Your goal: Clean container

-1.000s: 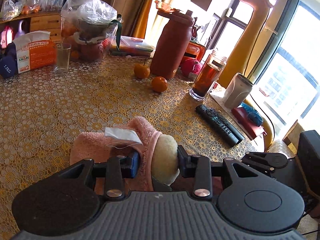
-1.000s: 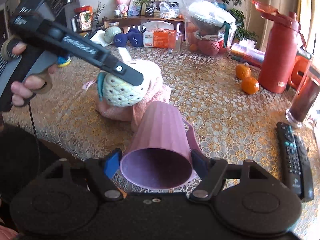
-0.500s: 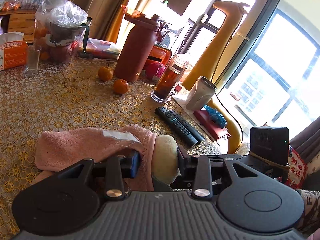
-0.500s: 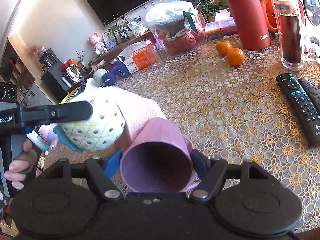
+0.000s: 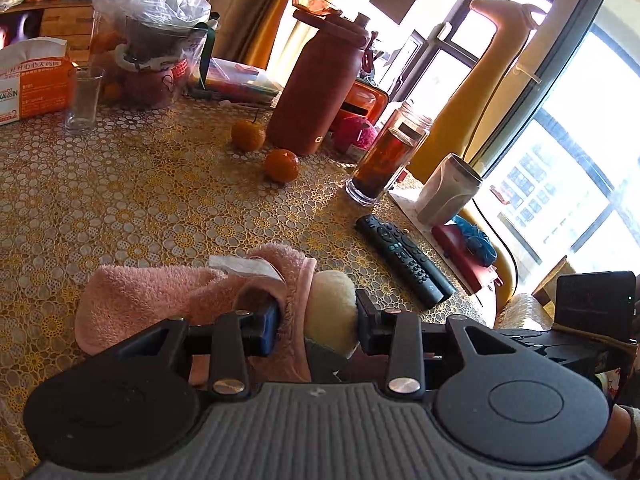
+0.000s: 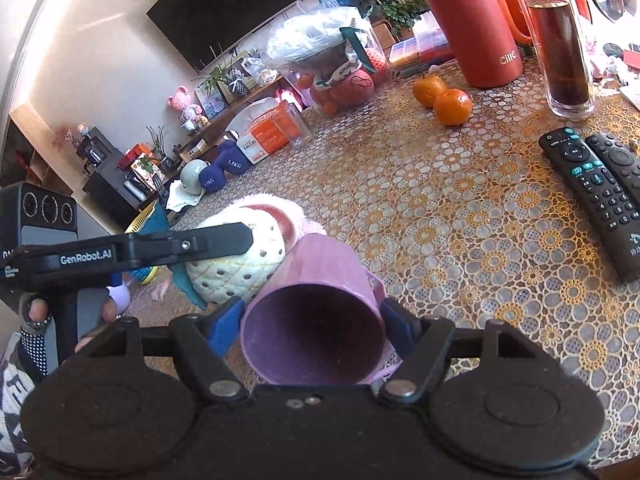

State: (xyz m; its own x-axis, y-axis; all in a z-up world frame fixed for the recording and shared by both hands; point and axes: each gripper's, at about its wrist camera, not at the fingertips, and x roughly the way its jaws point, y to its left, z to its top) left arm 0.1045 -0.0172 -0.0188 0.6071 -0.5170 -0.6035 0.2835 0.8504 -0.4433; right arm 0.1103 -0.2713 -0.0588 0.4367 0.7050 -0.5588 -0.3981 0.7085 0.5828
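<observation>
A pink ribbed cup (image 6: 320,264) with a side handle lies tilted over the table, its open mouth toward the right wrist camera. My right gripper (image 6: 312,322) is shut on it, one pad on each side of the rim. My left gripper (image 5: 316,324) is shut on a bundle of cloth: a pink fluffy towel (image 5: 160,292) folded around a cream pad (image 5: 330,308). In the right wrist view that cream quilted pad (image 6: 236,276) and the pink towel (image 6: 280,208) sit just left of the cup, under the left gripper's black finger (image 6: 192,246).
On the lace-patterned table (image 6: 460,216) stand a red bottle (image 6: 468,20), two oranges (image 6: 452,106), a glass jar of dark tea (image 6: 564,52) and two remotes (image 6: 592,188). A glass tumbler (image 5: 84,98), a tissue box (image 5: 30,76) and a bagged bowl (image 5: 156,48) are farther back.
The right gripper has rolled with the cup in it, so the scene now tilts. The left gripper with the cloth bundle has come close beside the cup's left side.
</observation>
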